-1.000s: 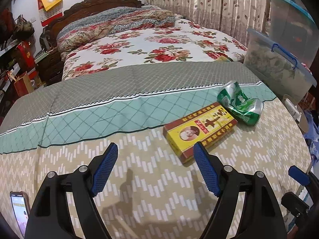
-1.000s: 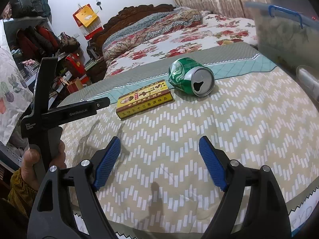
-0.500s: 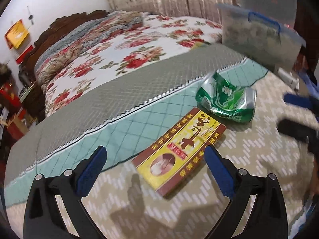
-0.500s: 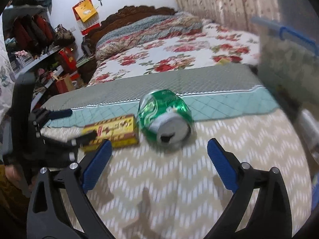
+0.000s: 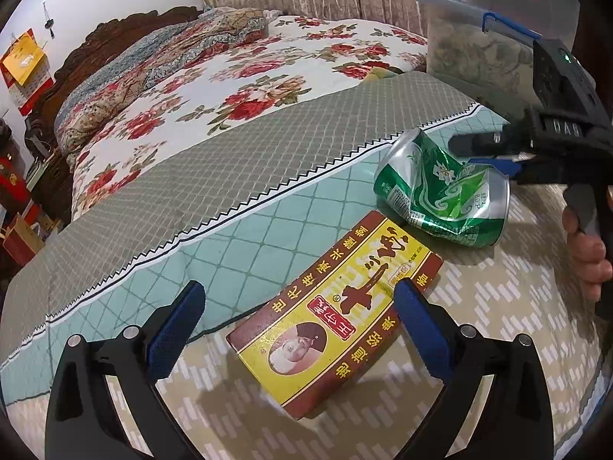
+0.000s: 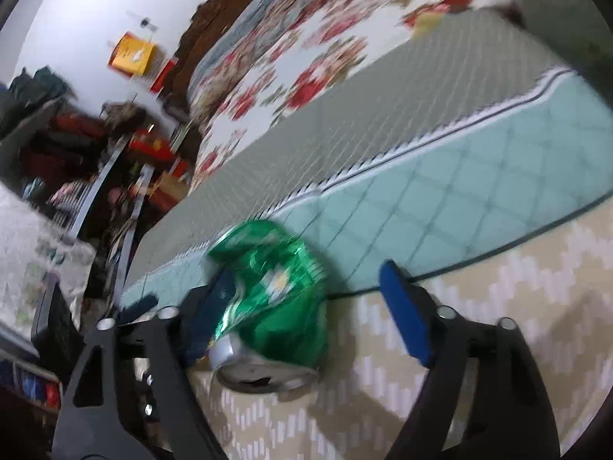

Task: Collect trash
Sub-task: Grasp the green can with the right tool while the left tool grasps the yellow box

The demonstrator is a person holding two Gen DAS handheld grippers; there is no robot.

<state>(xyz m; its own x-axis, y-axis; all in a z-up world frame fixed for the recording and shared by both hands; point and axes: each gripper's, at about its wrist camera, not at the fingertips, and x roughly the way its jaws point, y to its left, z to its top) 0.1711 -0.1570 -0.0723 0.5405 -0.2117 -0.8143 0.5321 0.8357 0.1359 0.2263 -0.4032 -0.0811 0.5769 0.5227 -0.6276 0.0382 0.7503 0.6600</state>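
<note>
While closing, right gripper (image 6: 306, 326) straddles can (image 6: 276, 306).

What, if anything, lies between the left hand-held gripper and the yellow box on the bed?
Nothing visible. The left hand-held gripper stands open, with the yellow box lying flat on the bedspread right between its fingers. The crushed green can sits beyond the box, not in the way.

Box access: flat box (image 5: 337, 318) between wide-open left gripper (image 5: 299, 329) pads, nothing above.
Blocker: crushed can (image 5: 444, 195) touches box's far end; right gripper (image 6: 302, 314) closing around can.
Bedspread (image 5: 191, 176) beyond: free.
</note>
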